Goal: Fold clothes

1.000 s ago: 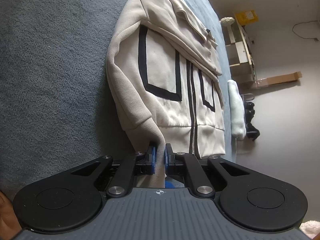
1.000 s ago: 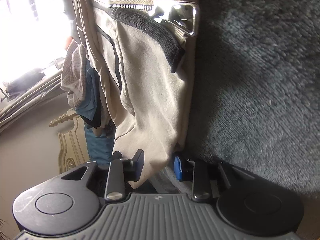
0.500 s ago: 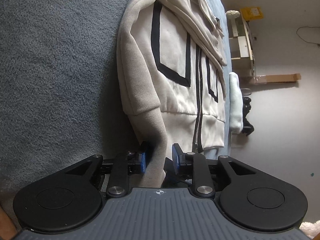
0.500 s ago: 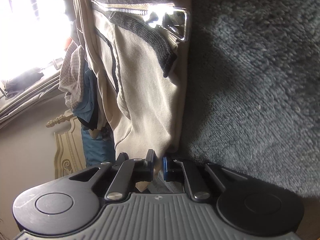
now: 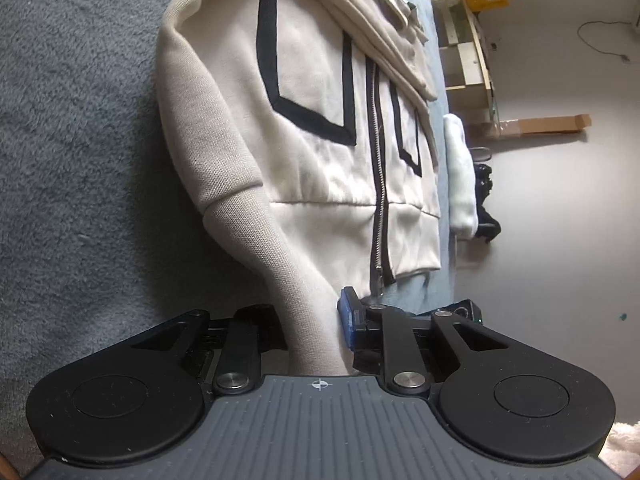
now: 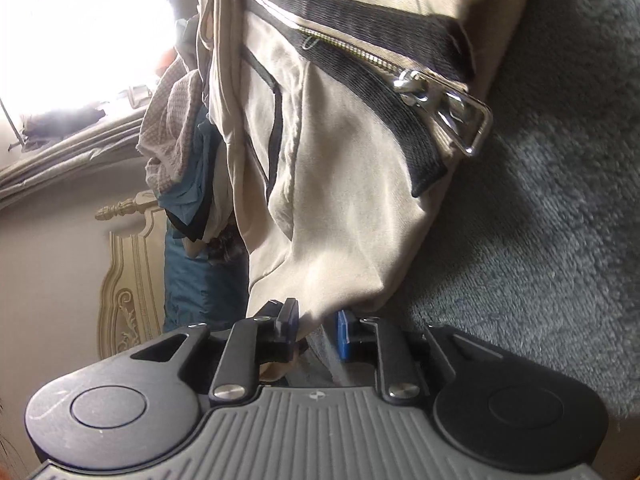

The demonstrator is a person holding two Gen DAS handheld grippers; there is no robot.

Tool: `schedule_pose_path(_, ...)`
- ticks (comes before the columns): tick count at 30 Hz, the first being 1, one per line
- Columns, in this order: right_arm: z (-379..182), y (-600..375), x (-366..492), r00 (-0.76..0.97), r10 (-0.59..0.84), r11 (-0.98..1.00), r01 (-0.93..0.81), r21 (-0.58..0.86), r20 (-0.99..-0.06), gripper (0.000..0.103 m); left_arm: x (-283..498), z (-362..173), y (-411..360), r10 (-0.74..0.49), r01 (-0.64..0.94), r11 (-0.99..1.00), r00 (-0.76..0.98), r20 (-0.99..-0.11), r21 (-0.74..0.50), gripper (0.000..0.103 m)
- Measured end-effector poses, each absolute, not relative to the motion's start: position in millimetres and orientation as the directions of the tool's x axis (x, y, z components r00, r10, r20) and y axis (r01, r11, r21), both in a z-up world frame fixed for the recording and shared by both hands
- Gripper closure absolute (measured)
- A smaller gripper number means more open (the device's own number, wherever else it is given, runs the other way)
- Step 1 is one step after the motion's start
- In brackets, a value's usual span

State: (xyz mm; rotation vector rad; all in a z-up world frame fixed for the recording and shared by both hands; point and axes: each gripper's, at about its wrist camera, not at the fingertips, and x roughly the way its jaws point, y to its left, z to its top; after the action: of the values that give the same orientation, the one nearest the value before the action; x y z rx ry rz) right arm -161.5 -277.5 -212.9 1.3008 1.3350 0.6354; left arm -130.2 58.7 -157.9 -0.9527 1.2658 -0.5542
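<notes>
One cream zip-up jacket (image 5: 320, 128) with two black-outlined pockets lies on the grey-blue plush blanket (image 5: 80, 140) that fills the left of my left-hand view, with a pale wall, one wooden shelf unit (image 5: 468, 44) and one cardboard box (image 5: 548, 123) at upper right. My left claw (image 5: 310, 328) at bottom centre has just been closing, its jaws narrowly parted around the ribbed sleeve cuff (image 5: 296, 304). My right claw (image 6: 316, 332) has just been opening, the jacket's edge loose between its two blue pads (image 6: 342, 334), one heap of other clothes (image 6: 180, 152) at left beside a carved headboard (image 6: 128, 276).
</notes>
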Motion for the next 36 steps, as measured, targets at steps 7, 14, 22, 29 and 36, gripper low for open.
schedule_pose_path(7, -160.1, -248.0, -164.6, 0.079, 0.869, 0.495, -0.110, 0.862, -0.489, 0.072, -123.7, -153.5, 62.1, -0.806, -0.179, 0.485, 0.288, -0.517, -0.856, 0.091)
schedule_pose_path(14, -116.2, -169.2, -201.0, 0.079, 0.701, 0.544, -0.702, 0.460, -0.709, 0.073, -115.8, -150.6, 60.2, -0.804, -0.184, 0.473, 0.309, -0.508, -0.862, 0.091)
schedule_pose_path(22, -123.7, -143.2, -231.8, 0.150, 0.602, 0.462, -0.866, 0.189, -0.785, 0.084, -109.7, -153.2, 61.9, -0.805, -0.194, 0.465, 0.313, -0.504, -0.864, 0.091)
schedule_pose_path(29, -119.9, -150.2, -229.8, 0.146, 0.602, 0.459, -0.868, 0.191, -0.785, 0.103, -107.5, -154.9, 63.9, -0.802, -0.200, 0.467, 0.315, -0.508, -0.861, 0.091)
schedule_pose_path(36, -110.4, -155.4, -230.0, 0.047, 0.651, 0.428, -0.848, 0.314, -0.758, 0.103, -108.5, -154.2, 64.7, -0.797, -0.199, 0.473, 0.319, -0.513, -0.858, 0.091)
